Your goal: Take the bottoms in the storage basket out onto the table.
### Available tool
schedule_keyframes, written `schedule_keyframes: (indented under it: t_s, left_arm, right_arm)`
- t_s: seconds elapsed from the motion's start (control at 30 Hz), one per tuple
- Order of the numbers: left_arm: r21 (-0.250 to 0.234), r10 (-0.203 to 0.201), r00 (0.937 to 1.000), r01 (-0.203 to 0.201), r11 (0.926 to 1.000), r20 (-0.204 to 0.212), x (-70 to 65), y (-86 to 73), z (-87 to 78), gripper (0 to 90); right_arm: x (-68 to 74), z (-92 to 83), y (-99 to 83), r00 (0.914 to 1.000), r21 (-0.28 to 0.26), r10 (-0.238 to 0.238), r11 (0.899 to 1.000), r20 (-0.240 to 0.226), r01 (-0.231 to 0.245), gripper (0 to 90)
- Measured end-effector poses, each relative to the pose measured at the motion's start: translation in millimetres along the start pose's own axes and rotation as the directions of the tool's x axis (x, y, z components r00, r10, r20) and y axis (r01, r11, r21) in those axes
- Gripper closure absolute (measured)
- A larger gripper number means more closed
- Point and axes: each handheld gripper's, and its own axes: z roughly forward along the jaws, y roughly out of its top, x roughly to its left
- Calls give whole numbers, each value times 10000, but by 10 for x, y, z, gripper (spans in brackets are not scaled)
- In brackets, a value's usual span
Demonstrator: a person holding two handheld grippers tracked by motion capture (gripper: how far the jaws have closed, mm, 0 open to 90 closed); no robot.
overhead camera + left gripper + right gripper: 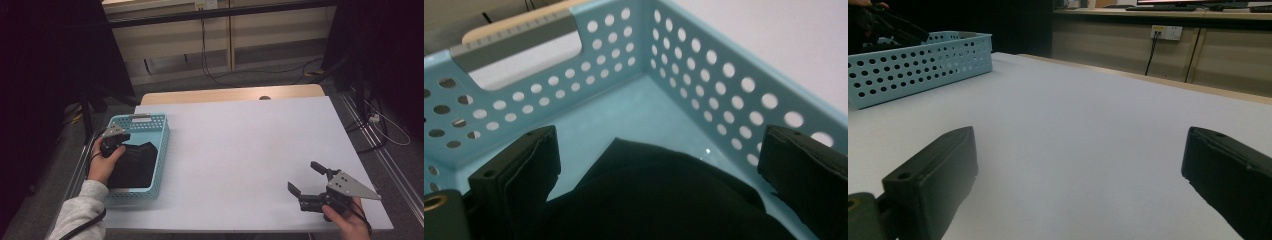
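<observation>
black cloth (664, 200) lay ungrasped between left gripper's (659, 165) parted jaws inside basket (704, 65); right gripper (309, 181) idle, agape.

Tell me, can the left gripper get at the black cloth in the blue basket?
Probably yes: the left gripper hangs open right over the black cloth inside the blue basket, with nothing between them.

The black cloth (664, 200) runs off the bottom edge of the left gripper view, so its near part is unseen. In the high view the left gripper (114, 139) and hand (102, 162) cover its left side.
</observation>
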Motion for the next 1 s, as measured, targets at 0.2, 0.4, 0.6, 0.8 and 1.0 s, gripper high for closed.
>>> schedule_keyframes:
  t_s: [0.2, 0.4, 0.6, 0.8, 1.0]
  left_arm:
    - [683, 189, 9998, -181, 9975, -101, 18, -52, 44, 35]
    - [1069, 123, 9999, -111, 9942, -101, 43, -131, 105, 38]
    - [1466, 112, 9998, -88, 9892, -151, 74, -209, 144, 40]
    - [1860, -88, 9998, 115, 9825, -153, 104, -256, 153, 39]
    - [1997, -449, 9989, 472, 9787, -165, 115, -312, 192, 38]
  right_arm:
    - [4, -2, 1, 10000, -17, -22, 10000, -72, 21, 11]
    - [11, 13, -4, 9999, 99, 9, 10000, -160, -7, 10]
    - [15, 11, -7, 9998, 141, 4, 9999, -209, -1, 10]
    - [11, 7, -10, 9997, 152, 10, 9999, -238, -7, 10]
    - [20, 12, -7, 9996, 149, -11, 9999, -270, 15, 10]
